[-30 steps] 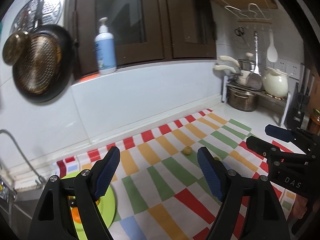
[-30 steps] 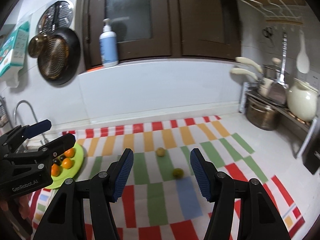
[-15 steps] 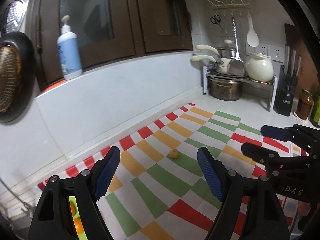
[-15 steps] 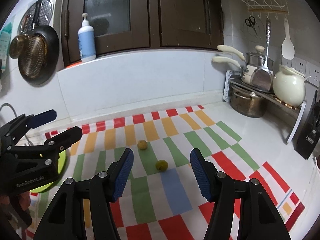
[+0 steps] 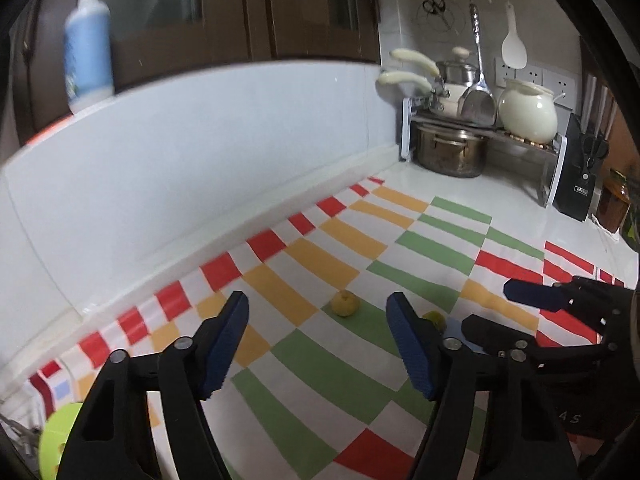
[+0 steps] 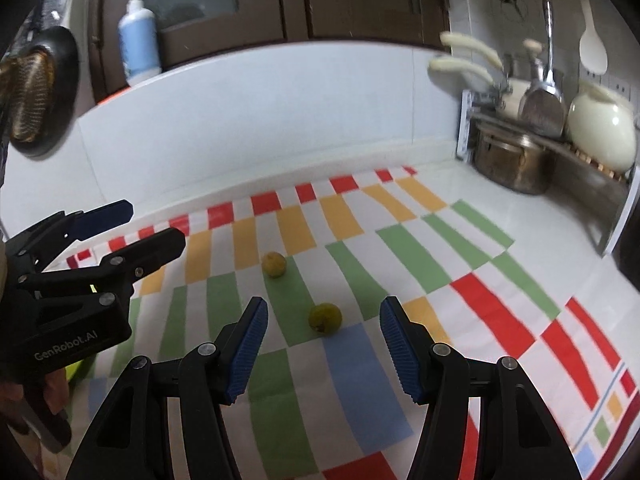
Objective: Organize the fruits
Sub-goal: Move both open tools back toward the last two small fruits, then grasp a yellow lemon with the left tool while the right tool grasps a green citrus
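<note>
— Where's the fruit?
— Two small yellow-green round fruits [image 6: 325, 318] [image 6: 274, 264] on the checked cloth [image 6: 400, 248], nearer one just ahead of the gaping, empty right gripper [image 6: 322, 346].
— And the left?
— Left gripper [image 5: 318, 344] open too; only its view catches a lime-green plate [image 5: 56, 436], seemingly.

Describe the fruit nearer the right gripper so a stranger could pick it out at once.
Find the checked cloth on the counter; two small yellow-green fruits lie on it. The wanted fruit sits at a blue square's edge, between the open right gripper fingers. The other fruit lies nearer the wall.
</note>
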`<state>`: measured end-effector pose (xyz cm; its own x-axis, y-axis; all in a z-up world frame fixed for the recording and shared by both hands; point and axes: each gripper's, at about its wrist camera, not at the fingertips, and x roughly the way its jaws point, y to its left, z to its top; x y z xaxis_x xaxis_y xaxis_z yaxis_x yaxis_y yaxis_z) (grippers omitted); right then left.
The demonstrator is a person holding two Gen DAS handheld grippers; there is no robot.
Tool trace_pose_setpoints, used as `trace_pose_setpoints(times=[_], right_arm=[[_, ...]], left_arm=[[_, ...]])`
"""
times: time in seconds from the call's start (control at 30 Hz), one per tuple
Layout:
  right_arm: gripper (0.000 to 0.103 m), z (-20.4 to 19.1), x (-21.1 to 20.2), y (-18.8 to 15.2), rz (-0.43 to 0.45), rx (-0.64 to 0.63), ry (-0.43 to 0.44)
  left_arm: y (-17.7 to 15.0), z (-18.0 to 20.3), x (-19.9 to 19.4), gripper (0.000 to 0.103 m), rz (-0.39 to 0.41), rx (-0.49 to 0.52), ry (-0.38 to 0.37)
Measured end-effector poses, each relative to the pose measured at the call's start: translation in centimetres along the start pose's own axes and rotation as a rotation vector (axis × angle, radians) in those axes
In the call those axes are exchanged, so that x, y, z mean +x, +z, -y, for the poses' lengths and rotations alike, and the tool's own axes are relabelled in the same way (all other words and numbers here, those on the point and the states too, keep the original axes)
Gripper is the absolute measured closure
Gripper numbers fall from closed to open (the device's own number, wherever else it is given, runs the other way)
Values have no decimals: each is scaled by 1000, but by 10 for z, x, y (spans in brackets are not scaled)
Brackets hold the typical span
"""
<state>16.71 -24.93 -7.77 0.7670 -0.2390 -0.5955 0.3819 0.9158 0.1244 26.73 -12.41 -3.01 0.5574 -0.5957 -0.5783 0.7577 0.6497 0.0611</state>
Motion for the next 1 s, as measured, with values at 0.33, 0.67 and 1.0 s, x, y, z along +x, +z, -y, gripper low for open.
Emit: trace_pose_setpoints(times=[0.33,0.67,1.0], right_arm=[[55,4,47,-7,-105,42,12],[63,3,69,-7,-145,45,8],[73,17,72,-3,-139,83,-1]], left_arm=[[-10,-2,56,53,-119,-12,-72],[-10,3,95,60,-192,31,-142],[-4,17,121,71,-225,71,-139]])
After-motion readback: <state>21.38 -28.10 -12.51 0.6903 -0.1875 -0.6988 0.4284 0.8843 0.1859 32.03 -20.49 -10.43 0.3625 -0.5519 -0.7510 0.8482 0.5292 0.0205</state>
